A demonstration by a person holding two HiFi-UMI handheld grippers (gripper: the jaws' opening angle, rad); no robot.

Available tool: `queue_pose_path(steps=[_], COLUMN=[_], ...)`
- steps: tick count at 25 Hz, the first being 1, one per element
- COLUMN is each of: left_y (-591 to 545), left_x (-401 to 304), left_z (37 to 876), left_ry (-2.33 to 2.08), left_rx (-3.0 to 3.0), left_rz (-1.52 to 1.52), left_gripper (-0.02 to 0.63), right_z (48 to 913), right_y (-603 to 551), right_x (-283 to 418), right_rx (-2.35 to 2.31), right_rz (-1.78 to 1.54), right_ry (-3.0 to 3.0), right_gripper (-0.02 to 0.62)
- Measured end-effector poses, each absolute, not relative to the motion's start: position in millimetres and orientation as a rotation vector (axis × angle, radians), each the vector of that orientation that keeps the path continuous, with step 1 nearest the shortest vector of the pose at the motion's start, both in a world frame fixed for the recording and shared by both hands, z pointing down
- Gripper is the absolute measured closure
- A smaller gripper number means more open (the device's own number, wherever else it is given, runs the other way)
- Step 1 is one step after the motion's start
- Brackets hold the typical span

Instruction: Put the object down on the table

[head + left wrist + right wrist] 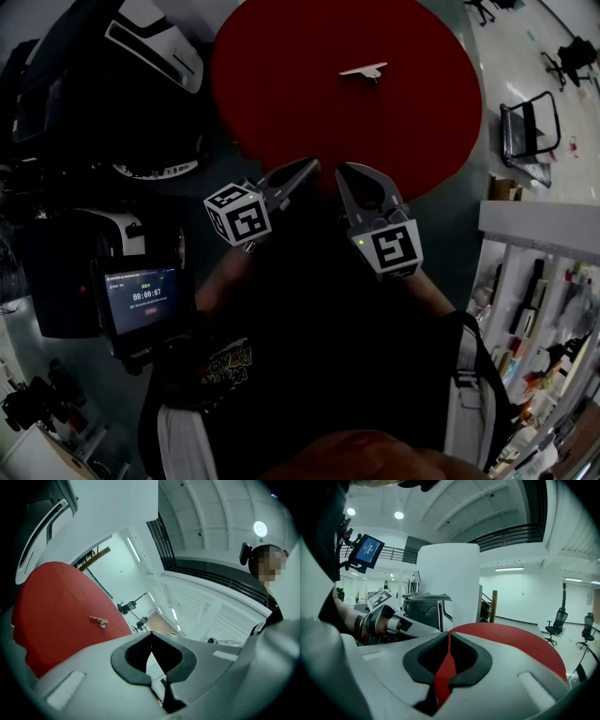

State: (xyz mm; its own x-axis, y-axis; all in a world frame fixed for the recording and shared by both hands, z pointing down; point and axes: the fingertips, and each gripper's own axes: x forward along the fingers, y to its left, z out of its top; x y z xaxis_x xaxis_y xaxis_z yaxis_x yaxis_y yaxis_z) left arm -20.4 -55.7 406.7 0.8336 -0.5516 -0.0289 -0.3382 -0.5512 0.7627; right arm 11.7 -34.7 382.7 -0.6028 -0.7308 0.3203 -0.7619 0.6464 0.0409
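1. The object (364,70) is small, pale and thin. It lies on the red table (281,94) at 12 o'clock from both grippers, well apart from them.
2. It looks light and stiff and would probably skid, so a pinch across its slim middle seems best.
3. The left gripper (314,165) and the right gripper (343,170) each have their jaws closed together on nothing.
4. I see no container.

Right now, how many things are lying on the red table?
1. A small pale object lies on the red round table, toward its far side. The table's near edge is partly hidden, so something small there could be missed.
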Motion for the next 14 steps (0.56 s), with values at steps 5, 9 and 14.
queue_pose_path(steps=[5, 9, 14], left_y=[-56.5, -56.5, -56.9], left_x=[-21.8, -22.8, -23.1], left_z=[407.7, 407.8, 408.1], left_ry=[-0.652, -0.658, -0.660], left_rx=[2.200, 2.198, 2.194], left_rz=[-0.343, -0.345, -0.349], left_gripper=[0.595, 0.595, 0.595], right_z=[383.4, 383.0, 383.6], right_y=[-35.8, -36.2, -36.7], right_x=[10.2, 8.7, 9.4], right_rx=[1.186, 1.180, 1.180], right_rz=[0.141, 0.141, 0.124], right_ry=[-2.562, -2.567, -2.562], right_gripper=[0.577, 0.577, 0.580])
